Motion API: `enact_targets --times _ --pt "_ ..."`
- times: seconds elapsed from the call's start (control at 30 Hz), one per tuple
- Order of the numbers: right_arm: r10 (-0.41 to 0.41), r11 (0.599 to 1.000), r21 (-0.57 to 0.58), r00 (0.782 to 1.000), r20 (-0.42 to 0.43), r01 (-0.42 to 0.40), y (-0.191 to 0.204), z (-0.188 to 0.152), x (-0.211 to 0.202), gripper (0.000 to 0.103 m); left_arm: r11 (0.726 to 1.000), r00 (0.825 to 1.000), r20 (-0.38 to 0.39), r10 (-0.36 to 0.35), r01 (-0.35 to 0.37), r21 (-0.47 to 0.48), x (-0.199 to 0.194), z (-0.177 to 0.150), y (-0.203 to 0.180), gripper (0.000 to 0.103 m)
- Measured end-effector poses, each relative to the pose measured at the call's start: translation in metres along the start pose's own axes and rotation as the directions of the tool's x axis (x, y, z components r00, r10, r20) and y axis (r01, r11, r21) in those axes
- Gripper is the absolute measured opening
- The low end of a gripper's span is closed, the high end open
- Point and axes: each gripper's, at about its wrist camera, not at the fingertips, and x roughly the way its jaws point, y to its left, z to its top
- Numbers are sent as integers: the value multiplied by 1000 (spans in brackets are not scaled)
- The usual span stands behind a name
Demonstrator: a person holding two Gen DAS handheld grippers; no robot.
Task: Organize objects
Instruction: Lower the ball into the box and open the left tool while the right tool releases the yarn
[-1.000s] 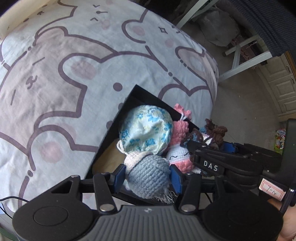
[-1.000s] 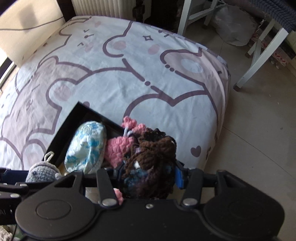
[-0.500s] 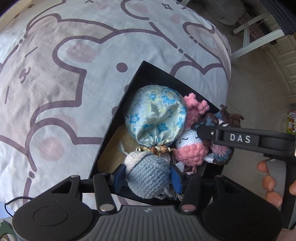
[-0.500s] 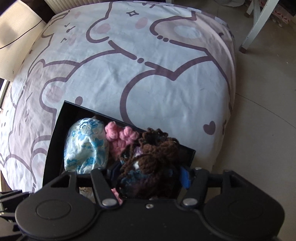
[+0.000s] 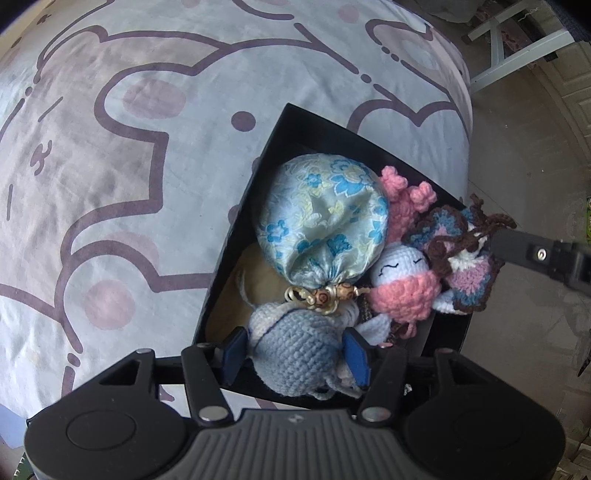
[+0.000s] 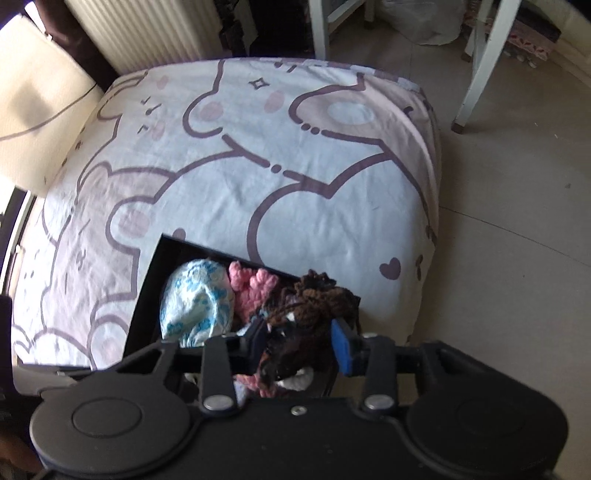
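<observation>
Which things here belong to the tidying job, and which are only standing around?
Part of the job:
black box
flowered pouch
grey knitted toy in the left tongs
pink doll
brown yarn toy in the right tongs

Just there:
bedsheet
radiator
white chair legs

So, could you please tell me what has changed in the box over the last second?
The right hand-held gripper has carried the brown crochet toy from beside the pink doll toward the black box's right edge. The left hand-held gripper stays shut on the grey crochet toy; the floral pouch hasn't moved.
</observation>
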Motion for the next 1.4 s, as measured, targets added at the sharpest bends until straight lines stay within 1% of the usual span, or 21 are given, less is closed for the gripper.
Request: enact_targets --times 0.03,0.07,0.17,0.27,0.33,0.4,0.47,0.5,0.53,0.6,0.67,0.7,0.87,1.0,1.07,1.1,1.13,1.2,1.3,1.4 --pt "0 999 33 1000 16 0 -2 2 0 29 1000 1000 2 6 -6 -2 -1 0 0 61" --pt "-6 998 63 999 32 4 -3 3 1 25 1000 1000 2 8 -8 -2 -1 0 0 61" --pt "-26 993 120 999 43 21 -4 5 12 20 1000 1000 -4 14 -14 4 0 2 0 61" --pt "-55 991 125 998 23 52 -3 2 30 20 1000 1000 -9 19 -19 18 0 3 -2 61" --pt "-74 989 126 997 -9 75 -4 -1 43 20 999 1000 -8 25 -24 30 1 3 -3 61" --pt "-76 985 150 996 -36 80 -9 -5 53 20 999 1000 -5 25 -25 41 1 3 -5 61" --pt "-69 979 186 995 -66 80 -15 -9 64 19 998 1000 2 23 -23 53 0 3 -7 58" --pt "-70 977 197 995 -78 84 -16 -11 69 19 998 1000 6 26 -26 62 0 3 -8 53" --pt "-75 978 191 995 -72 88 -16 -13 73 18 997 999 10 30 -31 74 0 3 -9 51" --pt "-90 985 142 994 -63 98 -8 -11 75 18 996 999 14 35 -36 81 1 4 -10 51" --pt "-101 989 102 993 -64 107 -3 -9 77 18 996 999 14 42 -43 80 4 6 -10 51" --pt "-99 989 100 993 -65 105 -3 -8 77 18 996 999 15 47 -48 80 5 7 -11 51" --pt "-65 986 149 997 -40 70 -12 -12 56 18 992 998 22 65 -67 110 13 13 -18 51" --pt "-16 981 194 1000 -4 16 -16 -23 32 19 990 997 33 67 -71 125 8 12 -20 51" --pt "-1 982 191 1000 6 0 -13 -28 23 19 992 998 39 58 -62 109 1 10 -18 53" --pt "5 982 186 1000 7 -7 -11 -31 20 19 994 998 36 52 -55 99 -4 9 -17 60" --pt "9 983 181 1000 7 -10 -9 -34 18 19 994 998 40 48 -52 93 -9 7 -16 69" --pt "20 985 171 1000 -1 -20 -4 -38 15 19 994 997 61 50 -56 91 -22 5 -15 75" --pt "35 988 154 999 -2 -34 5 -39 10 19 993 995 84 48 -56 107 -39 3 -13 75" --pt "38 990 133 999 23 -41 16 -40 0 22 992 994 104 39 -51 118 -52 4 -6 75"
